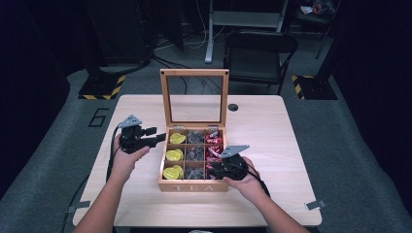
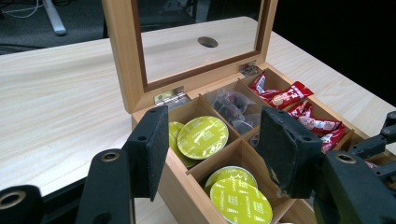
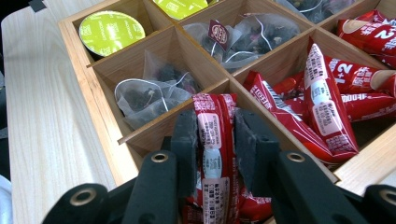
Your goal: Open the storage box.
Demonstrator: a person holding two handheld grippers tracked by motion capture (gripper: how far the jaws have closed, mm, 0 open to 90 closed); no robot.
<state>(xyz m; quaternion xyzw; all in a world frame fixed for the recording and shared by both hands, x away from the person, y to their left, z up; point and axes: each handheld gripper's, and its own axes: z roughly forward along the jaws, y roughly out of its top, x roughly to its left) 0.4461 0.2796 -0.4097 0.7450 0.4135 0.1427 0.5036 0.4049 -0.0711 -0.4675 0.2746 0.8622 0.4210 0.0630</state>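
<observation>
right gripper (image 3: pixel 215 154) pinching red sachet (image 3: pixel 212 140) upright in near red compartment of tea box (image 1: pixel 193 187), prob to lift straight out. left gripper (image 2: pixel 212 149) half open, empty, hovering beside box, out of way.

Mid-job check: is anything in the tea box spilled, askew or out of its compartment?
Nothing is spilled or damaged. The one thing out of line is a red sachet, clamped between the right gripper jaws and standing on end above its compartment of the wooden tea box. Green capsules and tea bags sit in their own compartments.
</observation>
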